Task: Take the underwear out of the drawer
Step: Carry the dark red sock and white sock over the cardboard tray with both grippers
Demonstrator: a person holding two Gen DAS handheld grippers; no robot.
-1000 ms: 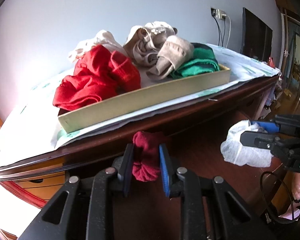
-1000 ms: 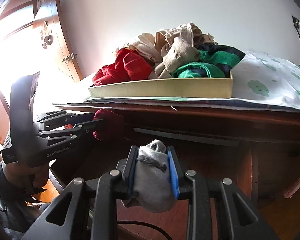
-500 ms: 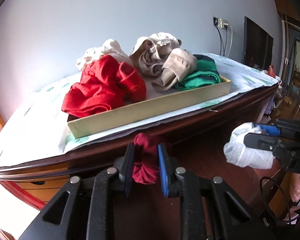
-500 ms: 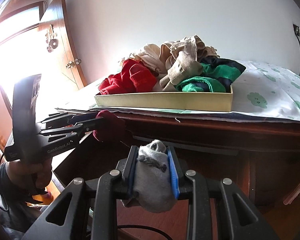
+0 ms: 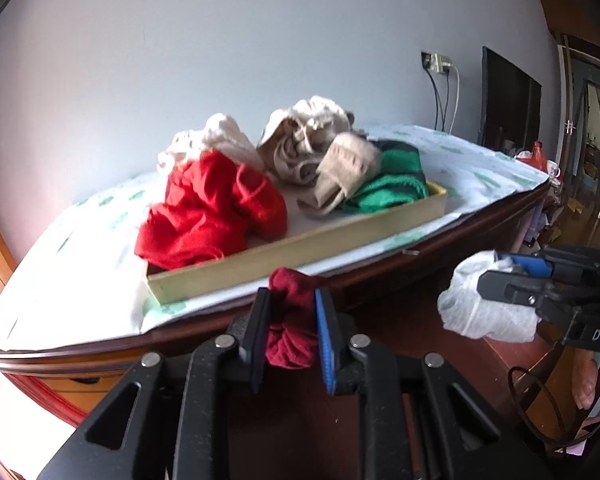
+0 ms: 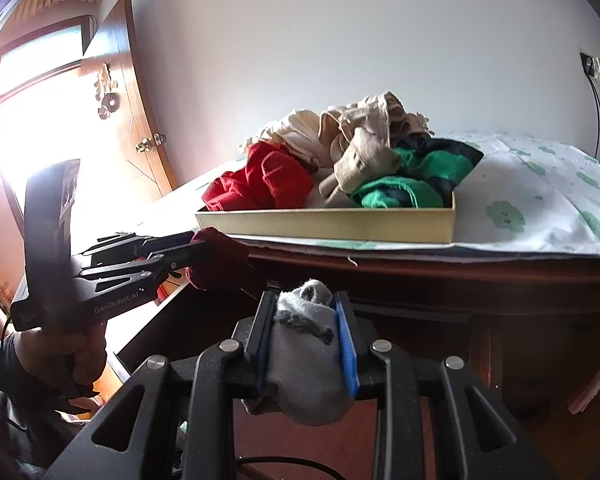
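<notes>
From the left wrist, your left gripper [image 5: 290, 332] is clamped on a dark red bundle of underwear [image 5: 292, 320], held in the air just below the front edge of the dresser top [image 5: 440, 256]; off to the right, your right gripper [image 5: 512, 280] grips a grey-white piece [image 5: 480, 304]. The yellow tray [image 5: 300, 248] on the dresser top already carries red, beige and green garments. From the right wrist, the jaws are pressed on that grey piece [image 6: 304, 344], below the dresser's front edge; the drawer itself is hard to make out. You look to be mid-carry: next, lift both bundles clear of the edge and over the tray wall before letting go.
</notes>
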